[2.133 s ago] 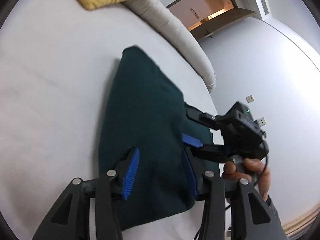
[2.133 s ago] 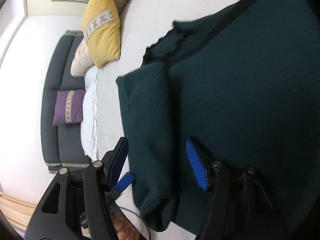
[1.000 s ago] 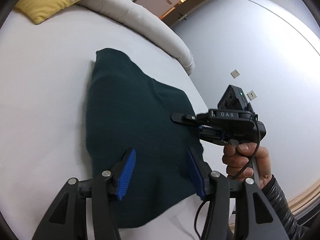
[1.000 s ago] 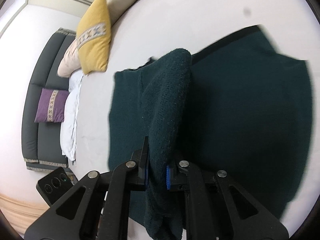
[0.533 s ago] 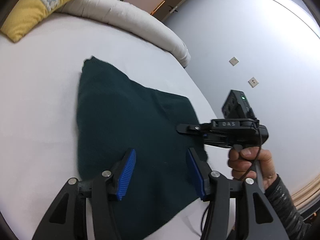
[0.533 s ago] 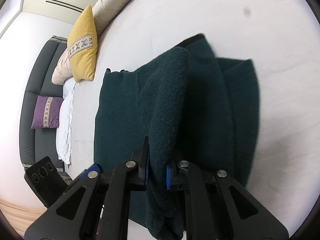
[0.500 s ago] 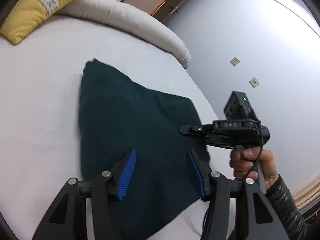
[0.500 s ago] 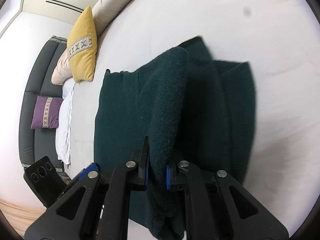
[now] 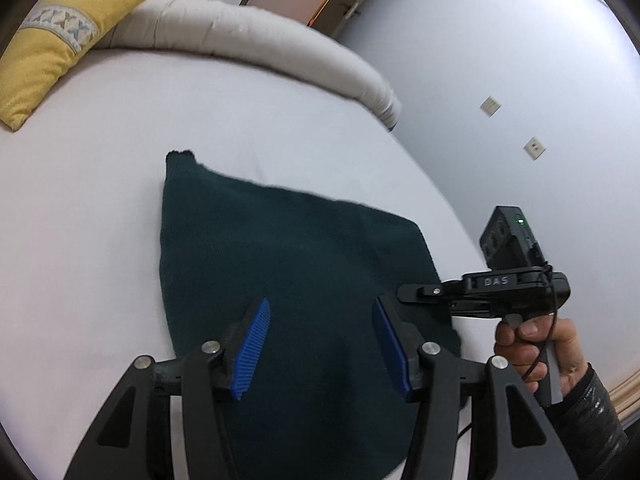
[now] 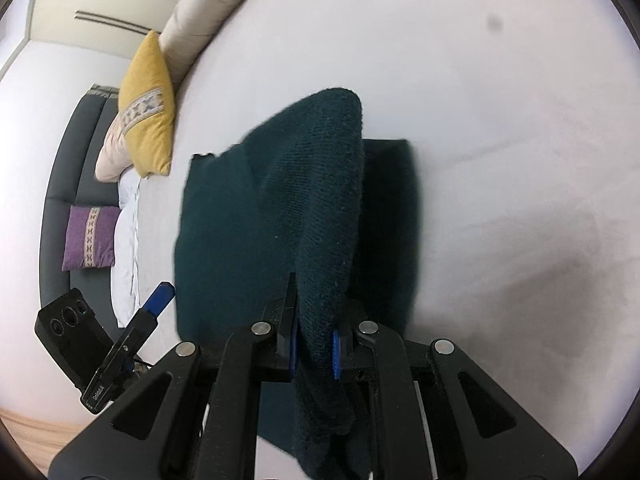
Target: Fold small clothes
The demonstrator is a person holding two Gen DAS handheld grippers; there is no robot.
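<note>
While the dark green knit garment (image 9: 288, 264) is lying spread on the white bed (image 9: 100, 208), one of its edges is rising in a fold (image 10: 320, 208) over the rest of the cloth. The right gripper (image 10: 314, 346) is clamping that lifted fold, its blue pads pressing the knit from both sides with cloth hanging down below them. The left gripper (image 9: 320, 344) is hovering over the near part of the garment, its jaws standing apart with nothing pinched between them. At the right edge of the garment, a hand (image 9: 536, 344) in a dark sleeve is gripping the right tool's handle. Farther off, a yellow cushion (image 9: 52, 40) is resting at the far left of the bed against a pale bolster (image 9: 260, 48), and a purple cushion (image 10: 90, 238) is sitting on a grey sofa (image 10: 64, 176) beyond.
</note>
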